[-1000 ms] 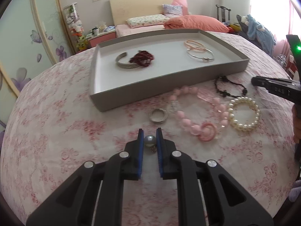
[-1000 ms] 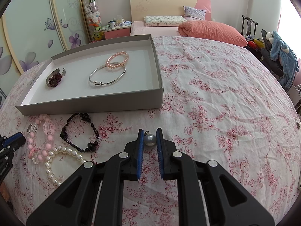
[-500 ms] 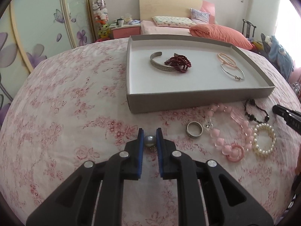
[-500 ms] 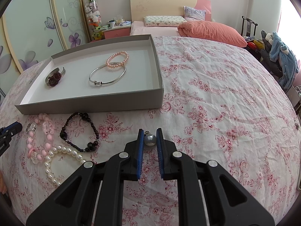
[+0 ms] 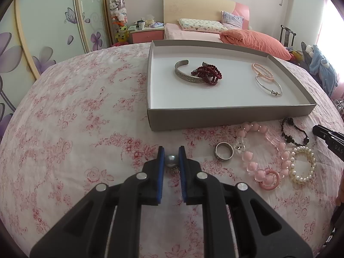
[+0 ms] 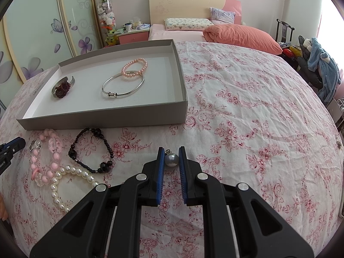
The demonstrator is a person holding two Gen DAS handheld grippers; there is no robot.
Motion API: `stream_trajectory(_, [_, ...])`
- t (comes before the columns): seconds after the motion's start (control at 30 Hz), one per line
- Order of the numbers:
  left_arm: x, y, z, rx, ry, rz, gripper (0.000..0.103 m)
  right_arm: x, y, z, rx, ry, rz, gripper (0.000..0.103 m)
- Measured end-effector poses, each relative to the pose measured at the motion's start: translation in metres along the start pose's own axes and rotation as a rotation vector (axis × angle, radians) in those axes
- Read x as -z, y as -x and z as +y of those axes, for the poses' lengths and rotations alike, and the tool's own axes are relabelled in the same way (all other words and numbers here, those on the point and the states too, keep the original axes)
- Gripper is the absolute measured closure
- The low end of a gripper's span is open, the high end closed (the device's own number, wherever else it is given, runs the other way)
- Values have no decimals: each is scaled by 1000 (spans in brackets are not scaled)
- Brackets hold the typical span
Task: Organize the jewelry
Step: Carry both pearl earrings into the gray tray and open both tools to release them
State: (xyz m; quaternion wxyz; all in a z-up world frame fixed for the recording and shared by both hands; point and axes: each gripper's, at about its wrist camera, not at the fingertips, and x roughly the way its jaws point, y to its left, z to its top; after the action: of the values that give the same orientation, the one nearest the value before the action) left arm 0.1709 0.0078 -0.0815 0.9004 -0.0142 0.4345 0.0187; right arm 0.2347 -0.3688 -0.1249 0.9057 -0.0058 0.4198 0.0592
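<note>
Grey pearl earrings: one [image 5: 171, 160] pinched in the left gripper [image 5: 171, 161], one [image 6: 171, 159] in the right gripper [image 6: 171, 160], both above the floral tablecloth [image 6: 247, 107].

Both tools, left tool [image 5: 171, 158] and right tool [image 6: 171, 158], show matte black arms, blue ribbed pads, silver round screws.

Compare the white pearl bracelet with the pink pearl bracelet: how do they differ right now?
The white pearl bracelet lies on the floral cloth outside the tray; the pink pearl bracelet lies inside the grey tray. The white one touches the pink bead bracelet; the pink one overlaps the thin silver bangle. The white one's beads look larger. Both are closed loops of round beads, lying flat.
</note>
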Motion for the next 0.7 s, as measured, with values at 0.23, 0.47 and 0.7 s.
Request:
stream_trajectory(0.23, [0, 2, 7, 39, 35, 3, 89, 5, 5, 4, -38, -20, 5, 89])
stream_trajectory(0.47, [-5, 25, 10, 38, 34, -65, 89, -5, 38, 10, -90, -19, -101, 89])
stream_trajectory(0.7, [-19, 57, -8, -3, -18, -216, 89, -25, 76, 30, -110, 39, -263, 89])
